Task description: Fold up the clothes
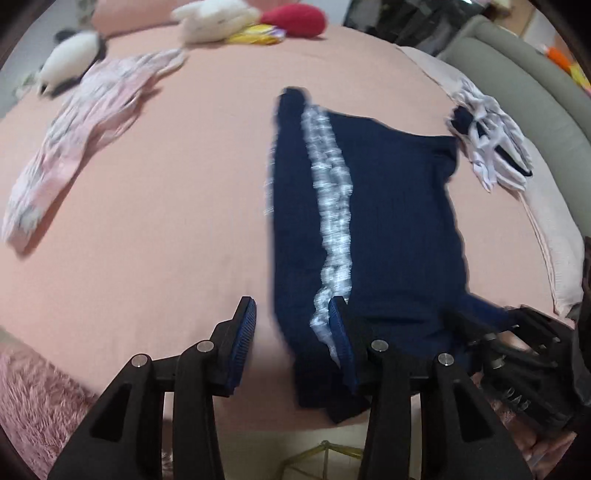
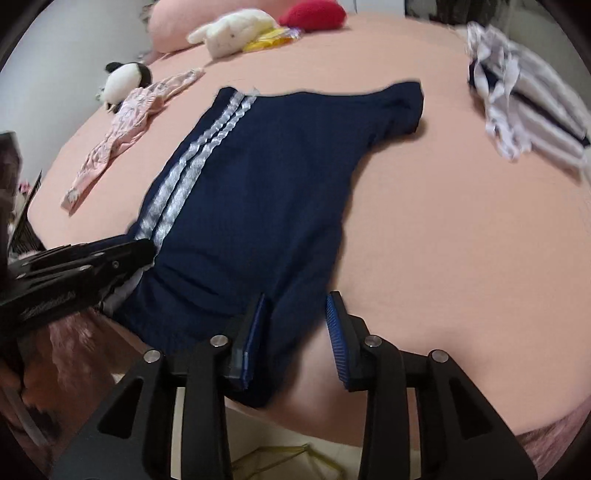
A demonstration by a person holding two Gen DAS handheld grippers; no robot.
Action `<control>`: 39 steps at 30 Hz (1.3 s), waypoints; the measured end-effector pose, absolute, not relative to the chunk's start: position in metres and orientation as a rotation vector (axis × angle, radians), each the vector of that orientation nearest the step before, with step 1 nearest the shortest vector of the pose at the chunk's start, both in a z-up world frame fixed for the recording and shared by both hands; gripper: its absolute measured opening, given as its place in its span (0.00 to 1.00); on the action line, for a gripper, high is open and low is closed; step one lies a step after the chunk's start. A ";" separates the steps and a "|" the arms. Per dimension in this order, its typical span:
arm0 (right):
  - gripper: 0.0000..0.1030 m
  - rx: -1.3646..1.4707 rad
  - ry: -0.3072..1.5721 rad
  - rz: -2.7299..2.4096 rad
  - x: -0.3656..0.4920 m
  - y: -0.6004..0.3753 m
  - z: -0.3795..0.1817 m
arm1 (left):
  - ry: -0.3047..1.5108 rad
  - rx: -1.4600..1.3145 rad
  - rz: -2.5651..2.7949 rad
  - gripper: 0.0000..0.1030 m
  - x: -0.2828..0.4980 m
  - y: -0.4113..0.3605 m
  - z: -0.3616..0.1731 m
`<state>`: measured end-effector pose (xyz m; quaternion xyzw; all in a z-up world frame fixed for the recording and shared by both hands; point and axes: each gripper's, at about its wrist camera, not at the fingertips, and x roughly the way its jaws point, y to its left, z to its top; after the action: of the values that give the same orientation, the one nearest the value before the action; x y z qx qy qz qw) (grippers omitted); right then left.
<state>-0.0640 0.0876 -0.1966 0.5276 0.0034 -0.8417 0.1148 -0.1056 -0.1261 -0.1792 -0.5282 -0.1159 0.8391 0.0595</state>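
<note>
Navy trousers (image 1: 391, 221) with white side stripes (image 1: 332, 206) lie folded flat on the pink bed sheet (image 1: 177, 206), their near end hanging over the bed's front edge. My left gripper (image 1: 291, 302) hovers open over the near striped corner, one pad above the sheet and the other above the stripe. My right gripper (image 2: 295, 299) stands open over the other near corner of the trousers (image 2: 258, 177), with the cloth edge running under the gap and neither pad pressing on it. Each view also shows the other gripper low at the side: the right gripper (image 1: 517, 339) and the left gripper (image 2: 92, 266).
A pink patterned garment (image 1: 85, 125) lies at the left and a white and navy garment (image 1: 491, 147) at the right. Plush toys sit at the head of the bed: a panda (image 1: 70, 59), a white rabbit (image 1: 214, 18), a red one (image 1: 295, 18). A pink shaggy rug (image 1: 33, 398) is below.
</note>
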 end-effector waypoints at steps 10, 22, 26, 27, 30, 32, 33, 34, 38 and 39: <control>0.39 1.528 -0.113 -2.433 -0.059 0.094 -0.194 | -0.262 -1.547 2.594 0.42 -0.114 -0.111 -0.179; 0.48 1.555 -0.092 -2.491 -0.052 0.098 -0.206 | -0.245 -1.515 2.620 0.42 -0.114 -0.116 -0.176; 0.47 1.538 -0.075 -2.515 -0.048 0.097 -0.196 | -0.441 -1.505 2.680 0.45 -0.113 -0.151 -0.174; 0.48 1.520 -0.105 -2.521 -0.048 0.100 -0.194 | -0.466 -1.495 2.664 0.45 -0.113 -0.154 -0.174; 0.48 1.498 -0.193 -2.508 -0.050 0.109 -0.192 | -0.502 -1.496 2.604 0.45 -0.120 -0.148 -0.180; 0.48 1.543 -0.184 -2.482 -0.054 0.107 -0.198 | -0.376 -1.545 2.644 0.45 -0.125 -0.132 -0.187; 0.48 1.572 -0.157 -2.471 -0.055 0.105 -0.202 | -0.339 -1.562 2.667 0.46 -0.124 -0.132 -0.189; 0.48 1.577 -0.116 -2.481 -0.054 0.103 -0.199 | -0.369 -1.565 2.677 0.46 -0.124 -0.137 -0.190; 0.50 1.552 -0.087 -2.542 -0.049 0.107 -0.185 | -0.466 -1.511 2.690 0.47 -0.121 -0.148 -0.185; 0.50 1.540 -0.111 -2.542 -0.048 0.109 -0.184 | -0.465 -1.488 2.669 0.47 -0.121 -0.145 -0.184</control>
<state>-0.0480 0.1092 -0.1843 0.5159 -0.0370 -0.8517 0.0838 -0.1206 -0.1450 -0.1835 -0.4811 -0.1505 0.8633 0.0253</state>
